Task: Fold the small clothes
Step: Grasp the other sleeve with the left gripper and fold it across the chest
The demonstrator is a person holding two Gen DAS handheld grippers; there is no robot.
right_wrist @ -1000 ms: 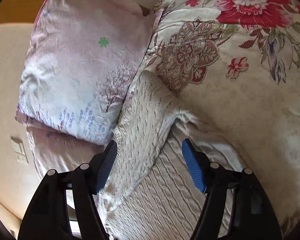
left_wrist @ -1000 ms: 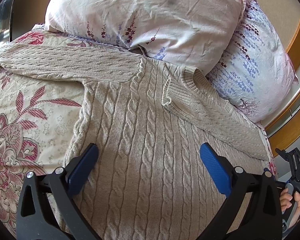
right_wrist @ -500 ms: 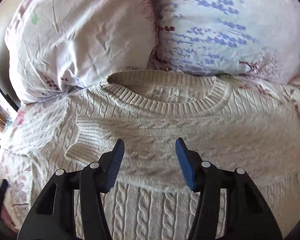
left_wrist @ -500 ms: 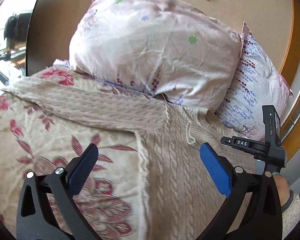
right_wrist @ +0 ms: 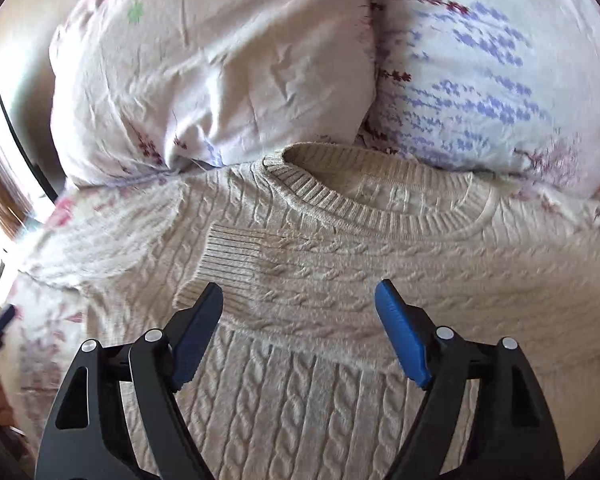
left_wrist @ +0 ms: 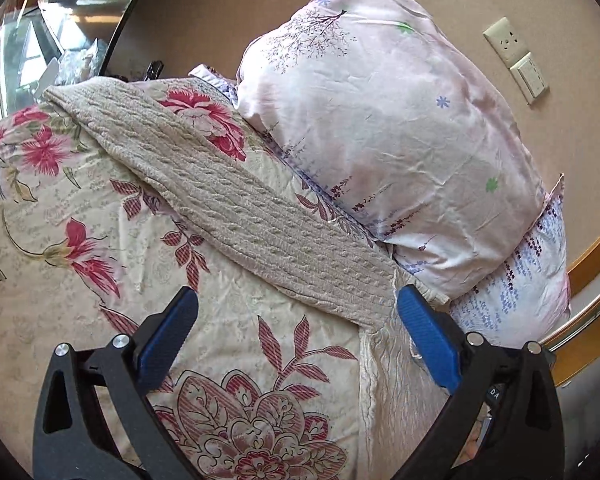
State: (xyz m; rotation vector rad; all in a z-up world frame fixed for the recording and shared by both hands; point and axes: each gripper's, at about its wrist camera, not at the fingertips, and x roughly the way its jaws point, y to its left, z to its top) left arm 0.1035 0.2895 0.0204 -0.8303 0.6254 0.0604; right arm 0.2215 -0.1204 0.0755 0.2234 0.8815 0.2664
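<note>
The right claw (right_wrist: 300, 332) has just spread its jaws apart and holds nothing now; it hovers over the sleeve (right_wrist: 268, 272) that lies folded across the chest of the cable-knit sweater (right_wrist: 300, 408), cuff just below the collar. That looks like one sleeve fold done. The left claw (left_wrist: 296, 340) has swung away from the sweater's body toward the other sleeve (left_wrist: 236, 204), stretched out flat over the floral bedspread (left_wrist: 60, 264) toward the bed's left edge; its jaws stand wide apart and empty, so that sleeve probably goes next. The sweater lies at the head of the bed against the pillows (right_wrist: 204, 64). Writing: only the letters "DA" on the left claw's frame.
</note>
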